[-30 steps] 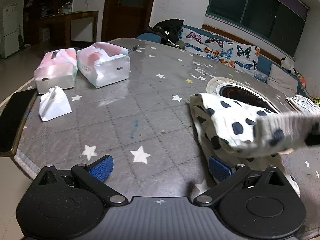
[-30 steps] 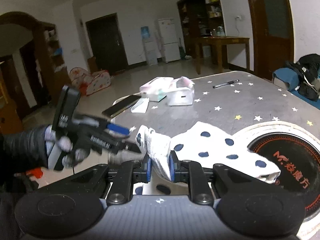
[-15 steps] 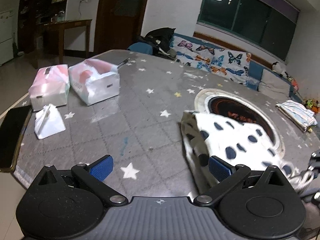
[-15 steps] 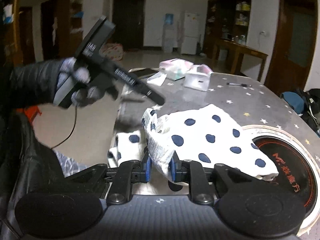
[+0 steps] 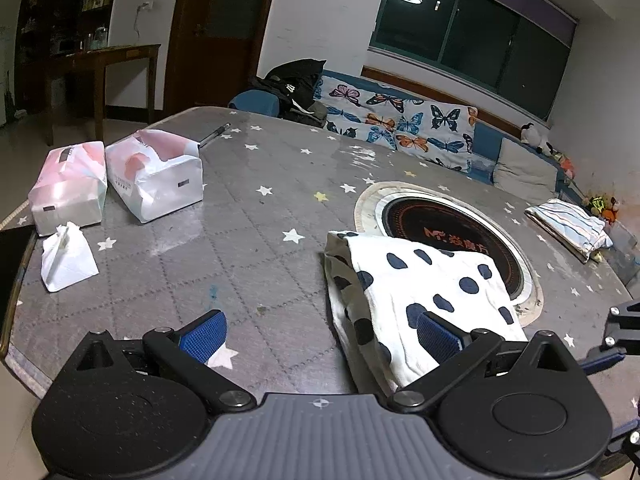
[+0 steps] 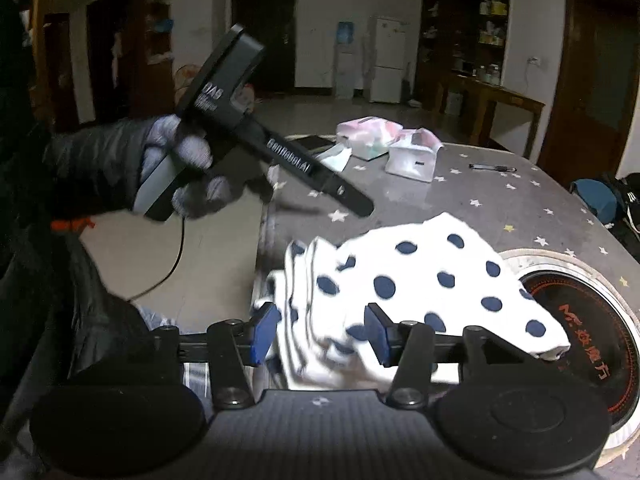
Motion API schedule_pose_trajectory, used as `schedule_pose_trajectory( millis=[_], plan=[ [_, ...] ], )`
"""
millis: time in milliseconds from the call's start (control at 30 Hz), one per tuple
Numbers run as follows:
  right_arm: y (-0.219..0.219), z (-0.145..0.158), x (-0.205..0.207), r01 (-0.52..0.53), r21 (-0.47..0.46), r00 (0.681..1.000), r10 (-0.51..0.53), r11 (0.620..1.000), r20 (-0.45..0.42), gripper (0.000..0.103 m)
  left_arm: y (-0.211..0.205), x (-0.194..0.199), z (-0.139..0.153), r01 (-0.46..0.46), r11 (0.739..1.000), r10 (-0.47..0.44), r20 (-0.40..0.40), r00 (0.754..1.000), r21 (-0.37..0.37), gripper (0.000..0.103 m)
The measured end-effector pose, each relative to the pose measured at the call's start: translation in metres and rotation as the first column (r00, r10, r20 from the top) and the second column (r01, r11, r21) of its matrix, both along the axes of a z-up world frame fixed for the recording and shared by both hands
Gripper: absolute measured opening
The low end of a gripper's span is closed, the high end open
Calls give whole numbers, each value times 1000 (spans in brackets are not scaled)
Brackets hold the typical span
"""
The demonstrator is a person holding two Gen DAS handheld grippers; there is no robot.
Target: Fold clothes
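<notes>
A white garment with dark blue dots (image 5: 424, 288) lies folded on the grey star-patterned table (image 5: 248, 232), partly over a round black hob. In the right wrist view the garment (image 6: 420, 280) lies in layered folds at the table's near edge. My left gripper (image 5: 320, 330) is open and empty, just in front of the garment's left edge. My right gripper (image 6: 320, 334) is open, its blue pads on either side of the garment's folded end without pressing it. The left gripper's body, held in a gloved hand (image 6: 180, 164), shows above the table edge.
Two pink-and-white tissue packs (image 5: 116, 176) and a crumpled white tissue (image 5: 68, 260) lie at the left. A pen (image 5: 214, 134) lies further back. A folded striped cloth (image 5: 568, 228) sits at the far right. A dark phone (image 5: 10, 264) lies at the left edge.
My right gripper has opened and let go of the dotted garment, which now lies folded on the table. My left gripper stayed open and drew back a little.
</notes>
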State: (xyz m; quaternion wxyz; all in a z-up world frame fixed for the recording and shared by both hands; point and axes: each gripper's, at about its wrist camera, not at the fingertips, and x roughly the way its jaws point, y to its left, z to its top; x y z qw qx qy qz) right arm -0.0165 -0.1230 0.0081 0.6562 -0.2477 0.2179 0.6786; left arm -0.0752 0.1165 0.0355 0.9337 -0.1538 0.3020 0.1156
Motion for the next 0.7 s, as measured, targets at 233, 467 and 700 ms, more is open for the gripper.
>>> schedule_pose_trajectory(
  millis=[233, 467, 700],
  plan=[
    [39, -8, -6, -2, -19, 1000, 3, 1000, 5, 47, 3, -7, -1, -17, 1000, 17, 1, 1000, -8, 103],
    [65, -18, -5, -2, -41, 1000, 1, 999, -18, 45, 5, -11, -3, -25, 1000, 25, -1, 1000, -16, 103],
    [73, -20, -2, 31, -60, 998, -34, 998, -52, 37, 8, -13, -5, -32, 999, 32, -3, 999, -25, 103]
  ],
)
